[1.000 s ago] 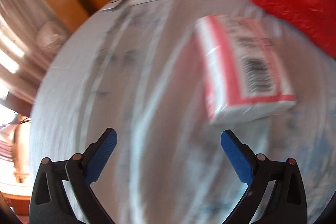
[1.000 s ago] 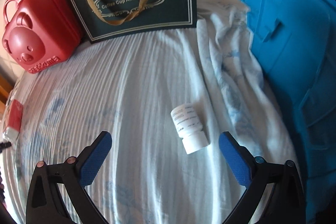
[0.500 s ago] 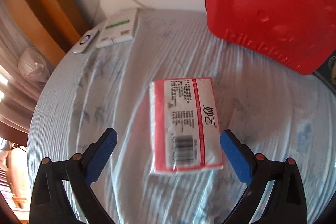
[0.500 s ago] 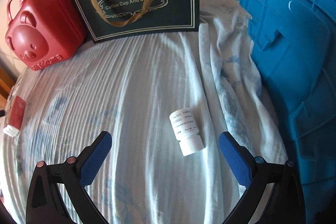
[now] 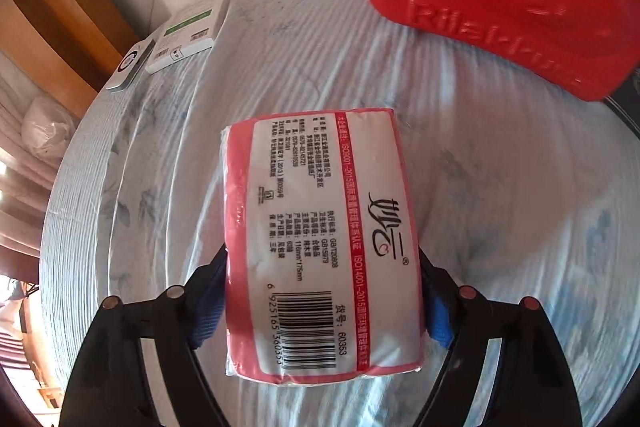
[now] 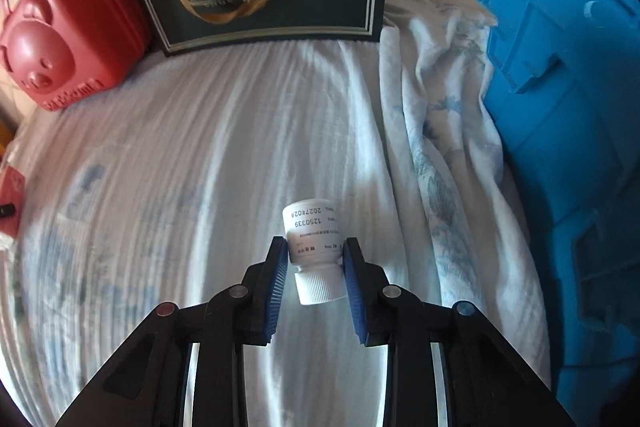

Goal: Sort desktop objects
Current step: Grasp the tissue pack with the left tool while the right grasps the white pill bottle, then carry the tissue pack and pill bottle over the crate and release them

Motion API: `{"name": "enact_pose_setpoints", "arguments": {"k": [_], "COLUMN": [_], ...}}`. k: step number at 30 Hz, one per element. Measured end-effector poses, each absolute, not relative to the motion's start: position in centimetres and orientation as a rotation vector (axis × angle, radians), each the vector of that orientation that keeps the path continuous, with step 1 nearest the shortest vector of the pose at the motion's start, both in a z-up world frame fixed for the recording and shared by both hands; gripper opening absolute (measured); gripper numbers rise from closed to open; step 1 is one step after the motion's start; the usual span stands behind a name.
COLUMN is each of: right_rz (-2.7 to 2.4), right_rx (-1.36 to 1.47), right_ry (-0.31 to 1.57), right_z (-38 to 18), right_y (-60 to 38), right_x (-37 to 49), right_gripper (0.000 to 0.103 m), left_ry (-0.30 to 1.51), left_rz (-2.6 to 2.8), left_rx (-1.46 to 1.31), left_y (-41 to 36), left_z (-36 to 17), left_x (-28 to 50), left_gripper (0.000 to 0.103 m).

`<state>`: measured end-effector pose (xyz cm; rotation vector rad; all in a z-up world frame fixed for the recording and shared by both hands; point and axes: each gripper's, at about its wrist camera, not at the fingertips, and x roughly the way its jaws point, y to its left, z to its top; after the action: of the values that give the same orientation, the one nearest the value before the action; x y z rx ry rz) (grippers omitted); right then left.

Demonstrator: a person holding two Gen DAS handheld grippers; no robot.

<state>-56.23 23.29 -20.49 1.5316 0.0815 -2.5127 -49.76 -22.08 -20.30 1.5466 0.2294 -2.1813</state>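
Between the left tongs (image 5: 324, 303), just closed, a tissue pack (image 5: 320, 243) is gripped; a white bottle (image 6: 314, 251) is clamped by the just-closed right tongs (image 6: 315, 279) above the cloth-covered desk (image 6: 180, 187).

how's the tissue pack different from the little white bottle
The tissue pack is a flat, soft rectangular packet wrapped in pink-red and white plastic with a barcode; the white pill bottle is a small rigid cylinder with a ribbed cap. The pack fills a wide gap between the left hand-held gripper fingers, the bottle a narrow one in the right hand-held gripper. Both lie on the pale cloth.
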Motion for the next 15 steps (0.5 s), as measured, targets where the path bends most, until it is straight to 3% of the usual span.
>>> {"name": "enact_pose_setpoints", "arguments": {"k": [15], "right_rz": [-2.697], "right_rx": [1.032], "right_ry": [-0.059], "right_z": [-4.5], "right_y": [23.9], "right_x": [-38.8], "right_gripper": [0.028], "left_ry": [0.113], "left_rz": [-2.534], "left_rx": [1.359], "left_y": [-10.1], "left_z": [-8.8], "left_x": [-33.5], "left_gripper": [0.080]}}
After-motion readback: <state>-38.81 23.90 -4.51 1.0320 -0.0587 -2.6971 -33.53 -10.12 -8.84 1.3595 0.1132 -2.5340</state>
